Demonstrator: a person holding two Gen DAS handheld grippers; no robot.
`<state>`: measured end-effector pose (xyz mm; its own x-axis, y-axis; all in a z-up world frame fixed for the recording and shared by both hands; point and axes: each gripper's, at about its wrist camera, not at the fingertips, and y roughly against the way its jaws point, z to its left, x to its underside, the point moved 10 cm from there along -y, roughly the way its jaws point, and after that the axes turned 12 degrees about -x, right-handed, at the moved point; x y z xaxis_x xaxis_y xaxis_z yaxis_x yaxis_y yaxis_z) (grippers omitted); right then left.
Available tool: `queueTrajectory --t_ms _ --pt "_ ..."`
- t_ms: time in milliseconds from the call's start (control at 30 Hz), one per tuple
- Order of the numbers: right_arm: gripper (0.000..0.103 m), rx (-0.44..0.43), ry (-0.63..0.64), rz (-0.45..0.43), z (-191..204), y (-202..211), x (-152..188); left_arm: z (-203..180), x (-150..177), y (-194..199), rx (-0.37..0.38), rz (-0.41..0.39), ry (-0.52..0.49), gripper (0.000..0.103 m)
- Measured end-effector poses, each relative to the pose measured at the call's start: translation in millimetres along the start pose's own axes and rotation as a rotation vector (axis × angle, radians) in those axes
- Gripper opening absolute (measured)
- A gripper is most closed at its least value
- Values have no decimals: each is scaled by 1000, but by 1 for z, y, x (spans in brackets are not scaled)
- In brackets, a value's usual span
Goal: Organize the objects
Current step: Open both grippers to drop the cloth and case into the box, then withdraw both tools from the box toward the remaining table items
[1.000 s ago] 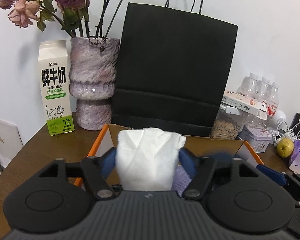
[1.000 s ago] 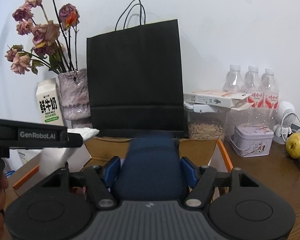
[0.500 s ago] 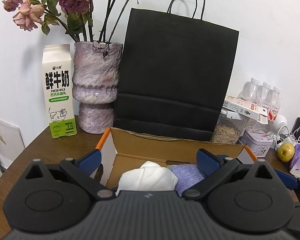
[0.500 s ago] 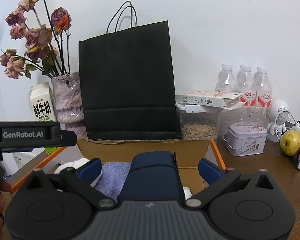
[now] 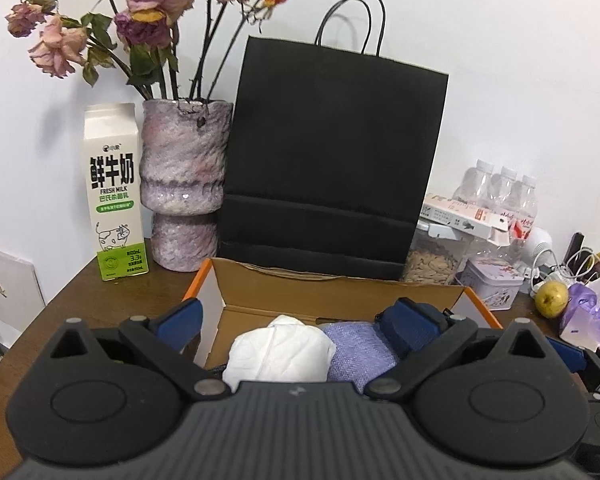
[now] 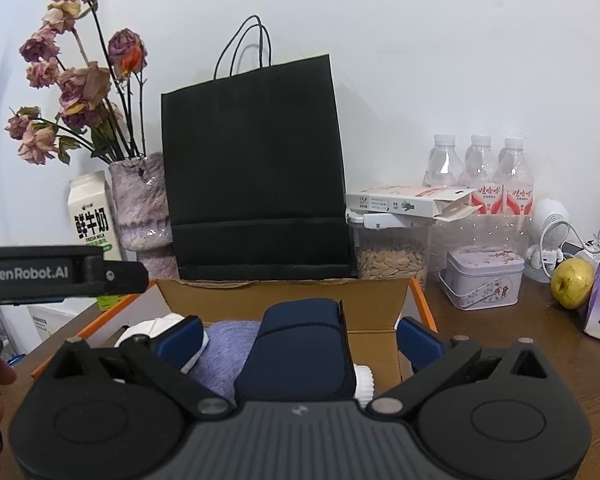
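Navy roll (image 6: 300, 352): in the cardboard box (image 6: 372, 304), between the right claw (image 6: 298, 338) pads, untouched; long axis runs away from the claw.
White cloth (image 5: 278, 354): ahead of the left claw (image 5: 296, 322), lavender towel (image 5: 358, 346) beside it.
Both claws: spread wide, empty.
Right view only: navy roll, white ribbed cap (image 6: 365, 384).

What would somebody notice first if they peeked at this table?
Probably the tall black paper bag standing against the wall, right behind the open cardboard box. Left of it, wilted pink roses stick out of a purple vase beside a milk carton. In the box lie a white cloth bundle, a lilac towel and a navy roll.
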<state>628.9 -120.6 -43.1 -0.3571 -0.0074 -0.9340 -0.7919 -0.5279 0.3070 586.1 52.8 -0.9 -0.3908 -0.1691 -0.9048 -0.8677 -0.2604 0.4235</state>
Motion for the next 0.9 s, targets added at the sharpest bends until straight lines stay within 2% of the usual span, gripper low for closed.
queueTrajectory --t_ms 333,700,900 --pt "103 -10 28 -9 10 34 13 21 9 34 19 -25 29 103" --pt "103 -25 42 -3 29 71 35 39 37 73 1 -61 3 103" --pt "103 -24 56 -30 42 98 45 51 52 93 -22 -83 -5 103"
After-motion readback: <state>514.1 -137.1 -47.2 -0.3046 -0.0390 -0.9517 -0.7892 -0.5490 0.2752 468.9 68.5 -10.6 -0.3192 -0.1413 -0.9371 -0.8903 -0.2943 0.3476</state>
